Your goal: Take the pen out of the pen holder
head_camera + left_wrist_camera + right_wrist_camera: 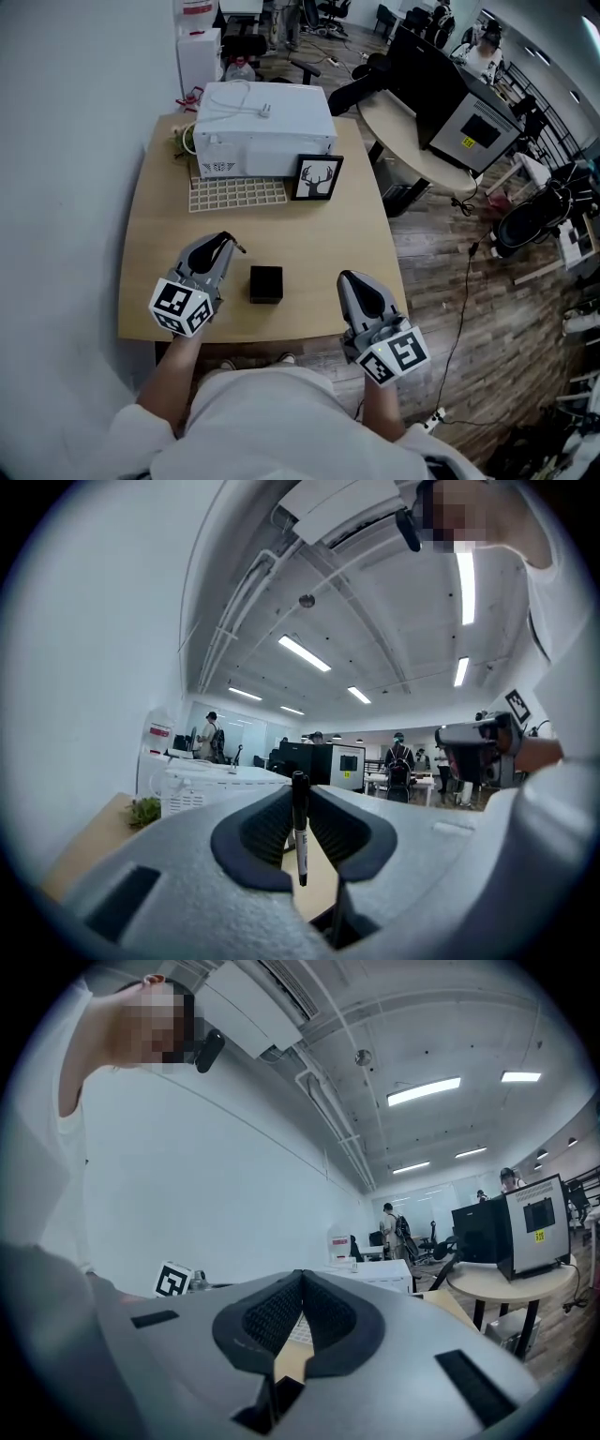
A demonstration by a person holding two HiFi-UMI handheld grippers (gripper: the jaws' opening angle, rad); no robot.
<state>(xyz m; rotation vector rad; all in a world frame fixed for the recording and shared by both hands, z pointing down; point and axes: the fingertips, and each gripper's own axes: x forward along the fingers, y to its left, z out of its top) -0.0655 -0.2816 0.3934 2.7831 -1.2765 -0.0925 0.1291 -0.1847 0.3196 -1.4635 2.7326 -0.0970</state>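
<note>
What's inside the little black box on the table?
Nothing sticks out of the black box; its inside looks dark, and the bottom is hidden in shadow. The pen is pinched in the left claw.

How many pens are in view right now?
1. The pen stands upright, clamped in the left gripper, apart from the black pen holder on the table. More could be hidden inside it.

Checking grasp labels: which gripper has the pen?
The left gripper: a black pen stands upright, clamped between its jaws. The right gripper is shut on nothing.
</note>
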